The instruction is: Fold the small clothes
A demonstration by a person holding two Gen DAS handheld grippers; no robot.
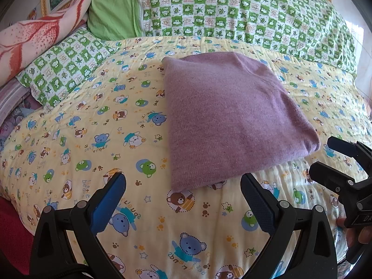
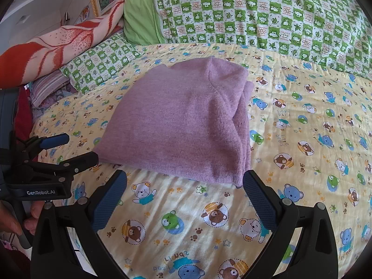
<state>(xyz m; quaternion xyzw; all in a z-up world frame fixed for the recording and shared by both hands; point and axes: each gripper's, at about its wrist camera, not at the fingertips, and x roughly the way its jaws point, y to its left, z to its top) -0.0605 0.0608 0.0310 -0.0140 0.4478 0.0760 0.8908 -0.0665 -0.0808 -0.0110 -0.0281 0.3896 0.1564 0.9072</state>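
sweater [image 1: 232, 116]: purple, folded, lying on the bear-print bedsheet [image 1: 69, 139]
left gripper [image 1: 183, 200]: spread wide, holding nothing
right gripper [image 2: 186, 197]: spread wide, holding nothing

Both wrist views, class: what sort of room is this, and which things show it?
Most likely a bedroom. A folded purple sweater lies on a bear-print bedsheet, with a green checked pillow and a green checked quilt behind it.

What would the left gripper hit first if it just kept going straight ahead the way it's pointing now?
Most likely the near edge of the folded purple sweater, which lies straight ahead of the open left gripper on the bear-print sheet. Depth is hard to judge.
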